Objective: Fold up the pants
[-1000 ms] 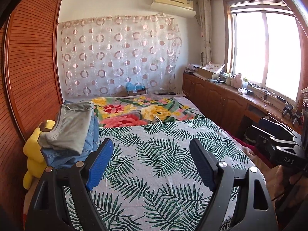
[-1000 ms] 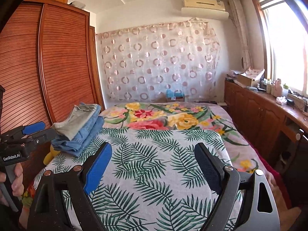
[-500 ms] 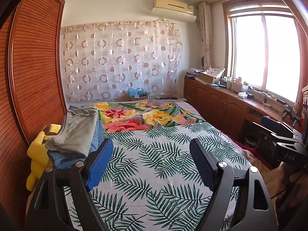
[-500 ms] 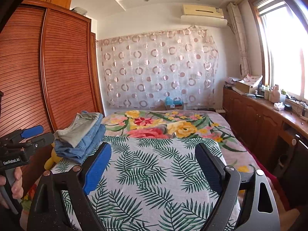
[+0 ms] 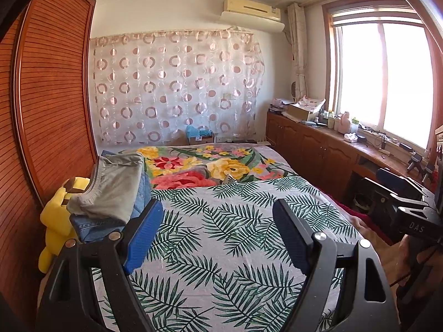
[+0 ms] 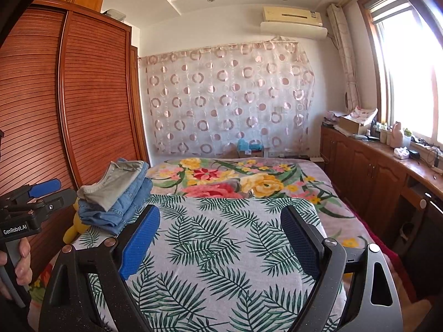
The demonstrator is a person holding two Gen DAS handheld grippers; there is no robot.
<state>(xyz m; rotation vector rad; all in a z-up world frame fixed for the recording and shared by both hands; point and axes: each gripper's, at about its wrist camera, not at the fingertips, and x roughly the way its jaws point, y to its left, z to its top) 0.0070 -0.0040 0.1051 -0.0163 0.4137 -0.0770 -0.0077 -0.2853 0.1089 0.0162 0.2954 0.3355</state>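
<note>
bed with a fern-print sheet point(image 5: 221, 249) and floral blanket point(image 5: 199, 166), seen from both wrists. over the last second the views have tilted slightly upward, showing more ceiling; nothing on the bed has moved, so no new fold appears under way. stack of folded pants point(image 6: 116, 191), grey pair over blue denim, rests at the bed's left edge above a yellow plush toy point(image 5: 55, 221), left of and beyond the fingers. left gripper point(image 5: 218, 238) and right gripper point(image 6: 221, 243): jaws wide apart, holding nothing.
</note>
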